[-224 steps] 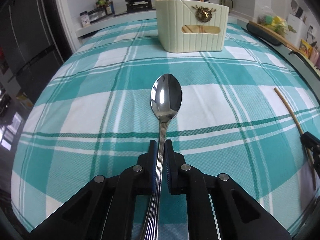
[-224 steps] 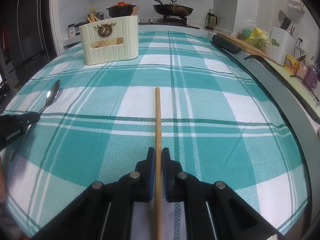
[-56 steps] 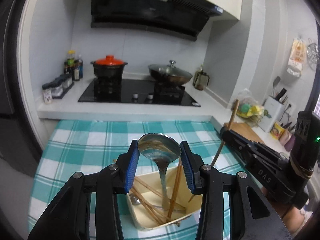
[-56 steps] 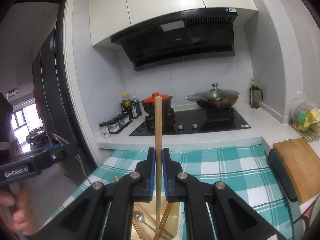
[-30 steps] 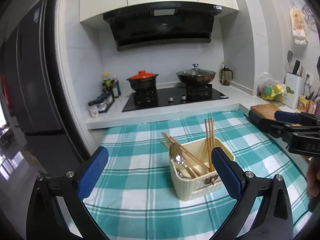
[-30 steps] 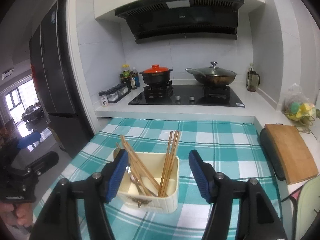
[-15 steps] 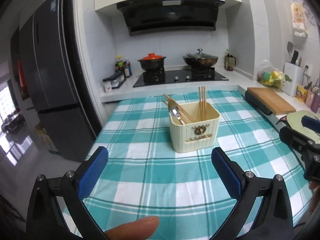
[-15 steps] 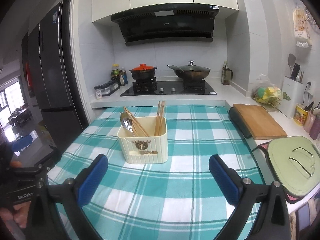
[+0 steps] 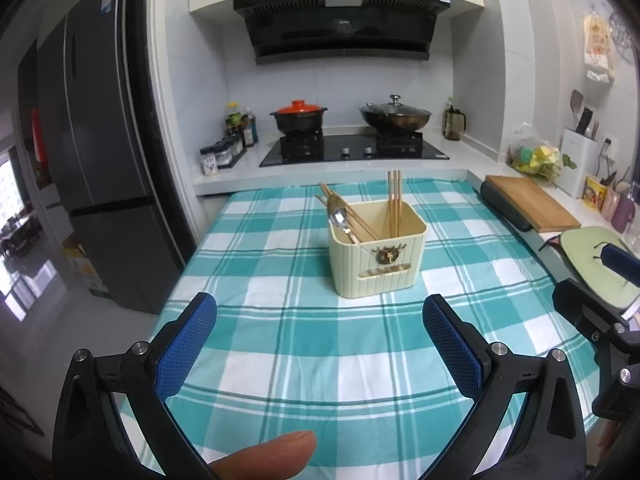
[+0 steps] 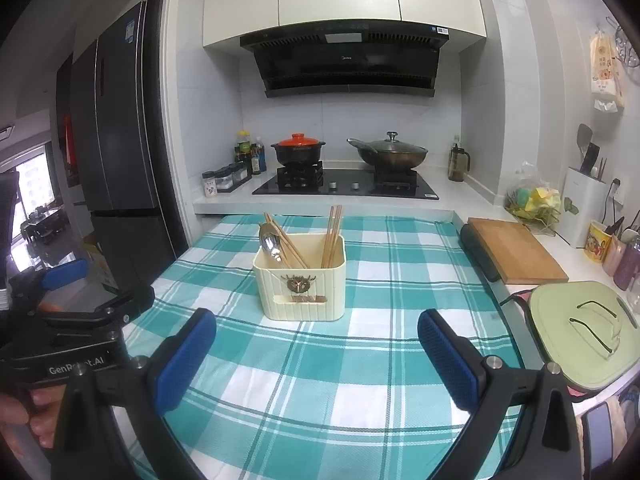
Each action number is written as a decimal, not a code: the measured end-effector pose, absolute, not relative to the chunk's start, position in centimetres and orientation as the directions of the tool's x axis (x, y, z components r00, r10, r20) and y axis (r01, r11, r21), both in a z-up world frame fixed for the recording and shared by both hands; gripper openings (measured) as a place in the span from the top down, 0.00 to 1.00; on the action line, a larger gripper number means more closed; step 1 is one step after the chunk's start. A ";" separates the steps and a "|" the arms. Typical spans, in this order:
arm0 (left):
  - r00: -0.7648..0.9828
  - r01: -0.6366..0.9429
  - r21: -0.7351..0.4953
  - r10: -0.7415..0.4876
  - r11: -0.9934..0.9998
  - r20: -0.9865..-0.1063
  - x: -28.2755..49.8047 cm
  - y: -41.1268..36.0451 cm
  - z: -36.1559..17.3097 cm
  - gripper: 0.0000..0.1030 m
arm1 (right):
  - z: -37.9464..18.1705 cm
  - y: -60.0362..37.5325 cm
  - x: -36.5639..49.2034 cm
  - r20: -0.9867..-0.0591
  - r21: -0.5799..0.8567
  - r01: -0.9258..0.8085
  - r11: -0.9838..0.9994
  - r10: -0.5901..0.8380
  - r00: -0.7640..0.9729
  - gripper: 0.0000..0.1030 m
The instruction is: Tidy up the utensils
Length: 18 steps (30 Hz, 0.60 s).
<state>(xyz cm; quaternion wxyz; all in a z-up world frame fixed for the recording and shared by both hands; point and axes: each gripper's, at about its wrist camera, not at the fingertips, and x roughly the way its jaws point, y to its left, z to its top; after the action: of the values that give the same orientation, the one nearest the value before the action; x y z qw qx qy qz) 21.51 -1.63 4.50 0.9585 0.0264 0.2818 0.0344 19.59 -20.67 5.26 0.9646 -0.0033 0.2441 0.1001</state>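
Note:
A cream utensil holder (image 9: 377,258) stands on the teal plaid tablecloth (image 9: 320,344); it also shows in the right wrist view (image 10: 300,282). A metal spoon (image 9: 339,216) and several wooden chopsticks (image 9: 394,200) stand in it. My left gripper (image 9: 320,340) is open wide and empty, held back from the holder above the near table. My right gripper (image 10: 316,350) is open wide and empty, also back from the holder. Each gripper shows at the other view's edge.
A stove with a red-lidded pot (image 9: 299,116) and a wok (image 9: 395,117) is behind the table. A wooden cutting board (image 10: 516,254) and a green lidded pan (image 10: 586,332) lie on the right counter. A fridge (image 9: 100,168) stands at left.
Both grippers let go of the spoon and chopstick into the holder, opened wide and drew back from it. In the last half second they pulled back slightly more.

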 end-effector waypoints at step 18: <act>0.830 -0.060 0.052 0.079 0.997 -0.553 21.9 -1.0 4.2 0.00 | 5.1 -19.1 19.4 -0.477 0.023 -0.229 0.973 0.212 0.853 0.00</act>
<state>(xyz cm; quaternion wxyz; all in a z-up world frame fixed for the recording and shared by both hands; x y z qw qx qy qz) 21.89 -1.04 4.16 0.9563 0.0164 0.2895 0.0366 19.41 -19.06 5.12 0.9623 -0.0173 0.2458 0.1147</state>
